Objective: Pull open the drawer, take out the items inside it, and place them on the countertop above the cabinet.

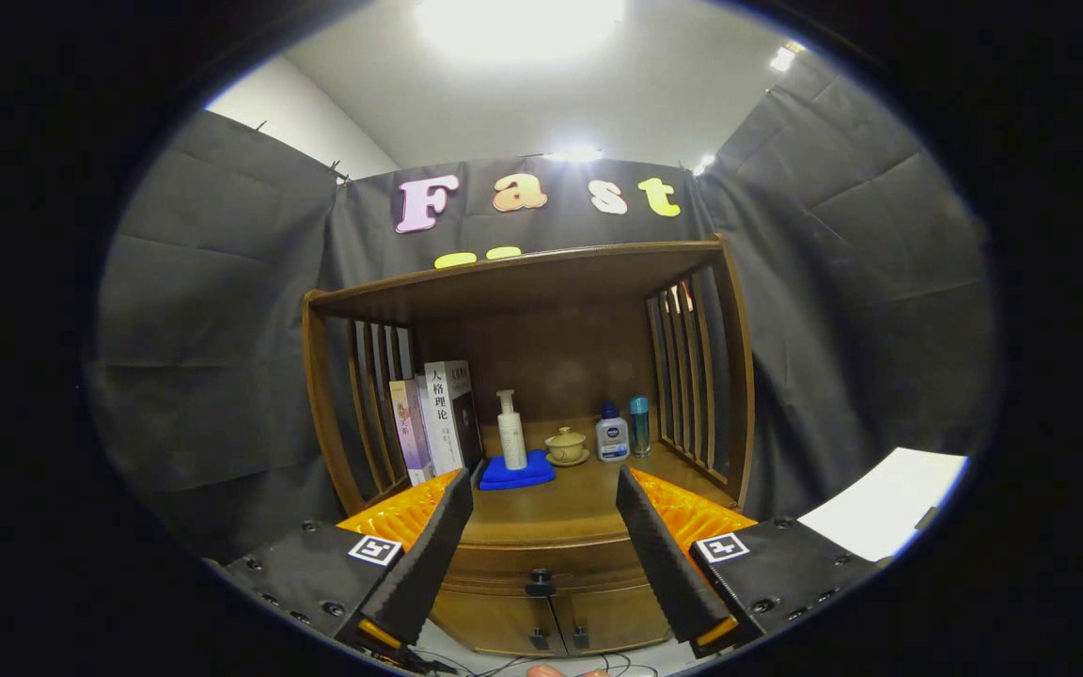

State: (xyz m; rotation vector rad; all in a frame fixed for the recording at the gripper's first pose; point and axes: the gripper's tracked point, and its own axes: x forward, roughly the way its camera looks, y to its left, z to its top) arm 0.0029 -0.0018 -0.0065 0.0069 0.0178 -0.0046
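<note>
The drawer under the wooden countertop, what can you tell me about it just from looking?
The drawer is a wide, curved-front panel of brown wood, like the rest of the cabinet. It sits shut, flush just below the countertop and above two small doors. A dark round knob sticks out at its middle. The gripper hangs open before it, fingers either side of the knob, touching nothing.

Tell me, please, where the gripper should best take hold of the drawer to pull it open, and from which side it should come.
Probably by the small dark knob at the middle of the drawer front, just under the countertop. It sticks out toward the camera, so come straight from the front, one finger on either side of it. The gripper is open, with the knob seen between its fingers, not yet touched.
</note>
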